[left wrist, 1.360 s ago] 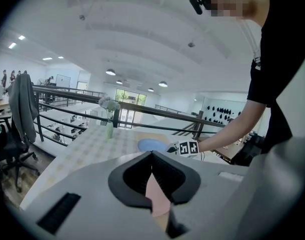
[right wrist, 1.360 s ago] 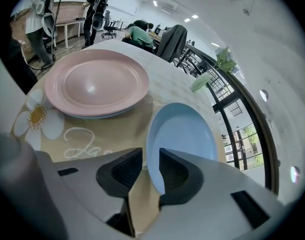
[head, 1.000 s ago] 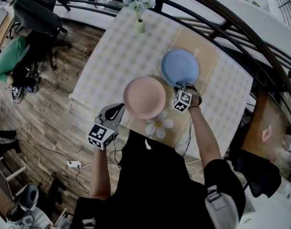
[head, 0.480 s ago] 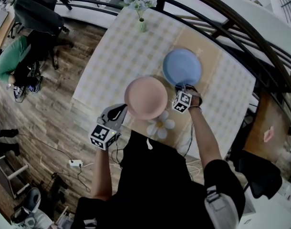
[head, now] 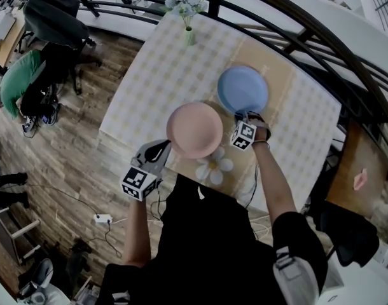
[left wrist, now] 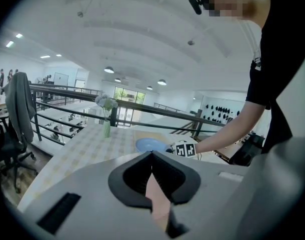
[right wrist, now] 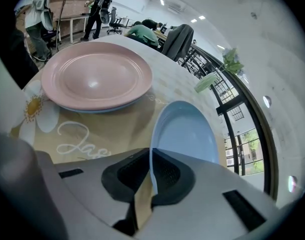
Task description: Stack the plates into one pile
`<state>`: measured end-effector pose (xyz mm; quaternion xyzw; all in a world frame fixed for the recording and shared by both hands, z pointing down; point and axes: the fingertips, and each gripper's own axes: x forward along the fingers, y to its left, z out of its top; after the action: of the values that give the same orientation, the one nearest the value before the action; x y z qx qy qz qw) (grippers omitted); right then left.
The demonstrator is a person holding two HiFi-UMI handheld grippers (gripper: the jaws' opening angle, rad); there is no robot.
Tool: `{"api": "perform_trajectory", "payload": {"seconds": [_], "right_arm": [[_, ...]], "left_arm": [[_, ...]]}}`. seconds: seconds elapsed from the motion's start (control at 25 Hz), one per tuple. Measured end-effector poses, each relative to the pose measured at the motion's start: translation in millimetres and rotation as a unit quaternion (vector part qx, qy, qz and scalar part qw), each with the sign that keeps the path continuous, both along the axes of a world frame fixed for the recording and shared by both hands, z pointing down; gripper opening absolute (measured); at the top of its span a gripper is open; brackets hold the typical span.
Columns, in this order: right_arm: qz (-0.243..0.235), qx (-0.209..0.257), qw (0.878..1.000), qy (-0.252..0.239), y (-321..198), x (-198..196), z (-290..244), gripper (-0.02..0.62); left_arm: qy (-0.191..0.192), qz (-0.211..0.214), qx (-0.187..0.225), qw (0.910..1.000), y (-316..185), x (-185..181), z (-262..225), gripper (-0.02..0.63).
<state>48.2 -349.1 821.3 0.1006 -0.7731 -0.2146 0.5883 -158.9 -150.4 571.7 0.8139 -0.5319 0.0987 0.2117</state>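
From the head view, the pink plate [head: 194, 129] sits face up at the near side of the table [head: 149, 81]. It partly covers a daisy-shaped mat [head: 213, 164]. The blue plate [head: 243, 89] lies face up just beyond it to the right on a tan runner, and their rims are close together. Both plates are round, smooth and shallow with a raised rim, so neither has a long axis. The left gripper [head: 163, 149] meets the pink plate's near-left edge, and the right gripper [head: 243, 117] meets the blue plate's near edge. A checked cloth covers the table, and a small green vase [head: 189, 35] of pale flowers stands at the far edge. In the left gripper view, the jaws are drawn nearly together on a thin pink sliver, the pink plate's [left wrist: 156, 196] rim seen edge-on. In the right gripper view, the jaws are pinched on the blue plate's [right wrist: 185, 131] thin rim, and the dish spreads away from them. The glossy pink plate [right wrist: 96, 79] rests flat to the left, and cursive lettering shows on the runner.
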Motion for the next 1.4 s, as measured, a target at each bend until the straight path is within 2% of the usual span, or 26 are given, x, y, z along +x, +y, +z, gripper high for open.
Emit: {"api": "perform_trajectory", "payload": {"seconds": [0.84,1.12,1.28,1.4], "right_arm": [[-0.015,0.031,0.999,-0.002,12.2,28.1,-23.3,0.018],[-0.020,0.038,0.999,-0.005,20.6,27.3,-34.6,0.018],[-0.026,0.040,0.999,-0.008,26.5,21.2,-37.7,0.018],[-0.033,0.045,0.998,-0.011,31.4,17.5,-42.6,0.018]], "left_arm": [[-0.017,-0.022,0.017,0.9995,40.4,21.8,-16.8,0.002],[-0.020,-0.035,0.022,0.9989,59.1,25.0,-23.2,0.002],[-0.016,-0.044,0.012,0.9988,71.0,25.3,-22.6,0.002],[-0.021,-0.049,0.022,0.9984,78.2,26.7,-22.2,0.002]]}}
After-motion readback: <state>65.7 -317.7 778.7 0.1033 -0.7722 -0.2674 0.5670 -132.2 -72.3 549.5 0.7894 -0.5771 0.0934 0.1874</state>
